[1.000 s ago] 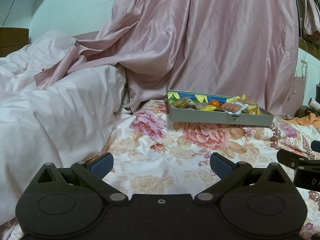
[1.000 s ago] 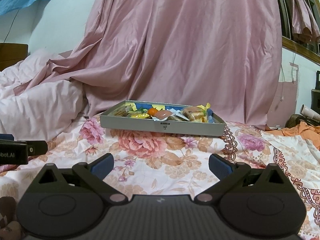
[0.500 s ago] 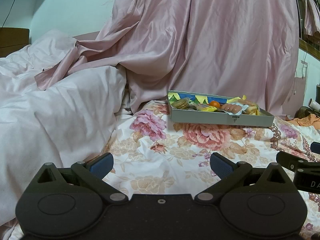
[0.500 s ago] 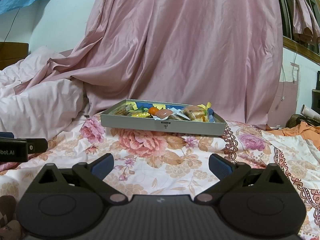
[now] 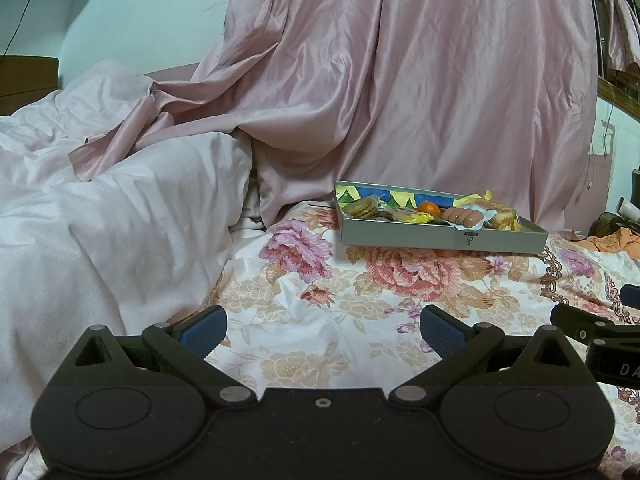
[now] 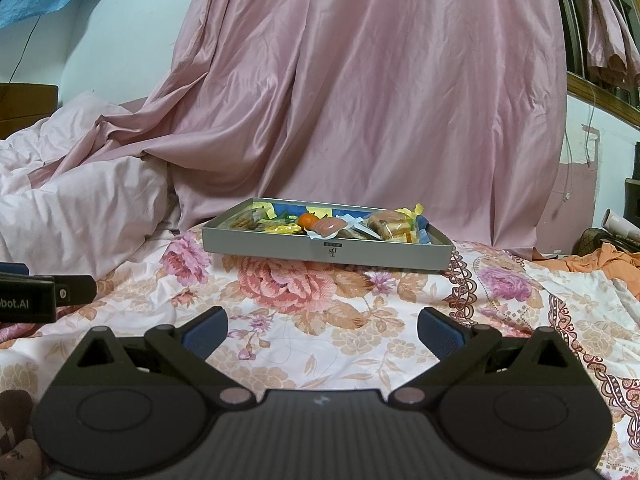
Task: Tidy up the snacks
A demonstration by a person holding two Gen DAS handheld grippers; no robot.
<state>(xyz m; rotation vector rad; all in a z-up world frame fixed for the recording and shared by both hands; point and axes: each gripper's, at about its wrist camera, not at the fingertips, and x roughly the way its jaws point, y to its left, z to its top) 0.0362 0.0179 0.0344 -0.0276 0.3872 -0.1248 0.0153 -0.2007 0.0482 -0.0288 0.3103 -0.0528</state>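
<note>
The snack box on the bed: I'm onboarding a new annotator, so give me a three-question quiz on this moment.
1. True or false: the left gripper is shut on a snack.
2. Which small round fruit lies among the snacks in the grey box? A) an orange B) a green apple C) a banana
3. Fill in: the box rests on the ____-patterned bedsheet.

Key:
1. False. Both the left gripper and the right gripper are open and empty, short of the box.
2. A. The orange sits beside the pink sausages.
3. Flower.
</note>
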